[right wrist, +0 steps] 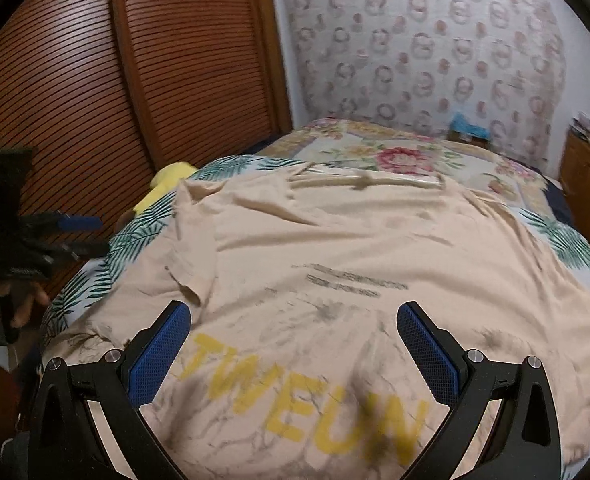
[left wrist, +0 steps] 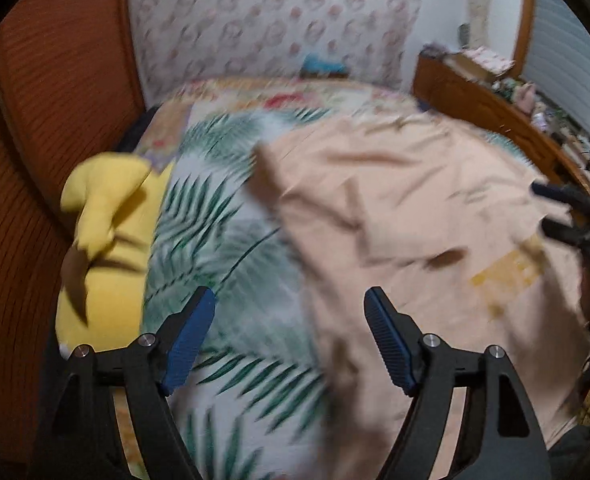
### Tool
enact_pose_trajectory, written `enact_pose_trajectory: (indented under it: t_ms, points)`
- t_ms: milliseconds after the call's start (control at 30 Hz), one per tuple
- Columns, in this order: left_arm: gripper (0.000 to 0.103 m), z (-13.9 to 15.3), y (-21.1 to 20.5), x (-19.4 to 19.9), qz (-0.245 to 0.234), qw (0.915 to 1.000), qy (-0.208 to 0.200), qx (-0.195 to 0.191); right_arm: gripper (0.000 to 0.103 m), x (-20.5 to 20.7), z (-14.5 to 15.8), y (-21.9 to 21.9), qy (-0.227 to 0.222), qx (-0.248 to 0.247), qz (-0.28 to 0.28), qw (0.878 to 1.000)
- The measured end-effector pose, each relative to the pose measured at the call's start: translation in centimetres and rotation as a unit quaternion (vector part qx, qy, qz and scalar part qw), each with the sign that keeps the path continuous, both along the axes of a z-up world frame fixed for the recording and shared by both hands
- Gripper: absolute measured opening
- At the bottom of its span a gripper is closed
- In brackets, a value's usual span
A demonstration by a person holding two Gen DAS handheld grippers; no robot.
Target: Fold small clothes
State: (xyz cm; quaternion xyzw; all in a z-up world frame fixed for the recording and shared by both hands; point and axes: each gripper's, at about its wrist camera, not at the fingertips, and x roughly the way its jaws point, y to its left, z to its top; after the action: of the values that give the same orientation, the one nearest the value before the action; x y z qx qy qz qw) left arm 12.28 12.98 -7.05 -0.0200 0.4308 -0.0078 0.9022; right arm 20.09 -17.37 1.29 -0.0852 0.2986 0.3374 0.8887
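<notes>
A peach T-shirt (right wrist: 335,232) with yellow letters and grey print lies spread flat on the bed, wrinkled along its left side. My right gripper (right wrist: 295,340) hovers open over the printed part, with nothing between its blue pads. In the left wrist view the T-shirt (left wrist: 415,208) fills the right half. My left gripper (left wrist: 293,324) is open above the shirt's left edge and the leaf-print cover, holding nothing. The left gripper (right wrist: 71,236) also shows beside the bed in the right wrist view, and the right gripper (left wrist: 563,212) at the left wrist view's right edge.
The bed has a leaf-print cover (left wrist: 223,216) and a floral one (right wrist: 395,152) further back. A yellow plush toy (left wrist: 107,208) lies at the bed's left edge against brown slatted doors (right wrist: 135,80). A wooden dresser (left wrist: 475,100) stands to the right. A hand (right wrist: 23,308) grips the left tool.
</notes>
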Motion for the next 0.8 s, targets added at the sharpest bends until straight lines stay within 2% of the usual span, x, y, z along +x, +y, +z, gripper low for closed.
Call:
enact_pose_trajectory:
  t_ms: [133,333,600,633,800]
  points:
    - [0.078,-1.6,1.6,0.0,0.023,0.9995,0.019,0.003,0.098,1.8,0.3,2.2,0.008,-0.004,0.038,0.999]
    - [0.078,-2.9,2.3,0.4,0.028,0.9993,0.022,0.009,0.09,4.0,-0.6,6.1,0.02,-0.029,0.094,0.995]
    - [0.096,-3.2,2.6,1.1,0.018,0.9997,0.012,0.008,0.089,6.2,-2.8,11.5,0.032,-0.09,0.141,0.985]
    - [0.103,-3.3,2.5,1.2,0.016,0.9997,0.016,0.009,0.089,6.5,-3.1,11.9,0.034,-0.097,0.144,0.984]
    - [0.103,-3.3,2.4,1.3,0.015,0.9997,0.017,0.012,0.089,7.3,-3.9,13.0,0.026,-0.125,0.143,0.981]
